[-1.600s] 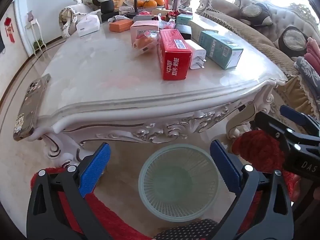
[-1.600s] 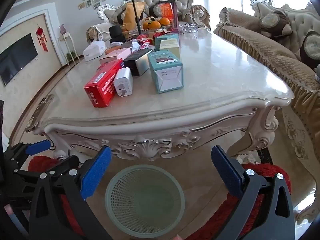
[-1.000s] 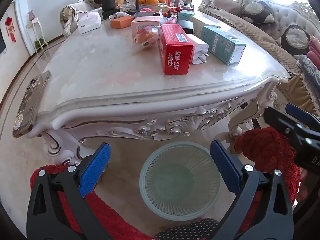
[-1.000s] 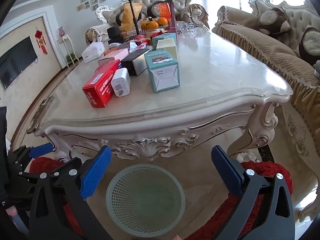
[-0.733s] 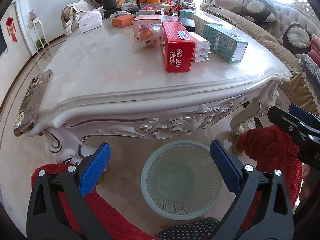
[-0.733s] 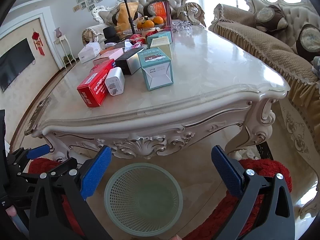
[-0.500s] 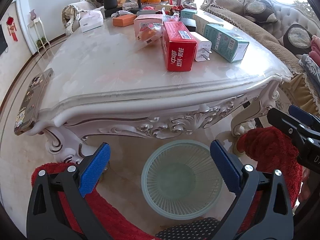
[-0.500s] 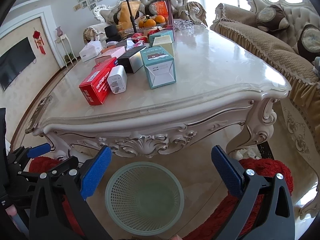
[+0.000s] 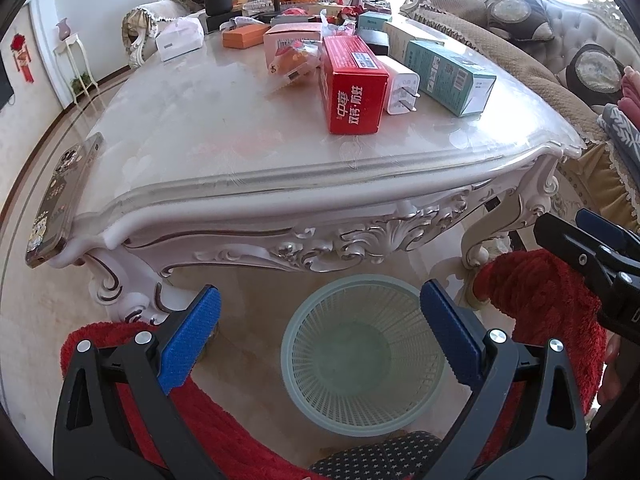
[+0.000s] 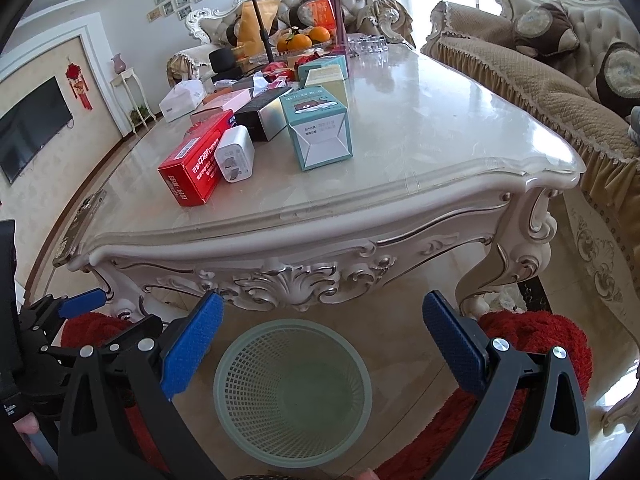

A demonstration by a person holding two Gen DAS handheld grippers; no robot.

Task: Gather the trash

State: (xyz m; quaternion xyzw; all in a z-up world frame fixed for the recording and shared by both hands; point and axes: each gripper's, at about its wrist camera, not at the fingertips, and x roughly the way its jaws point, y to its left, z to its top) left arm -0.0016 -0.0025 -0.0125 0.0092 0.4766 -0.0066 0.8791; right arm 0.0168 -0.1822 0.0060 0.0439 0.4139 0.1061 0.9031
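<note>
Your left camera alone shows a phone (image 9: 60, 200) on the table's (image 9: 240, 168) corner; your right alone shows a wall television (image 10: 28, 128). Both of your grippers, left gripper (image 9: 320, 336) and right gripper (image 10: 324, 340), hang low with jaws spread wide and empty above the green basket (image 10: 292, 392) on the floor. The red box (image 9: 352, 84) lies on the table.

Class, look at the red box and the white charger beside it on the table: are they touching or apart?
Touching. In the right wrist view the white charger sits flush against the side of the red box, with no table showing between them.
</note>
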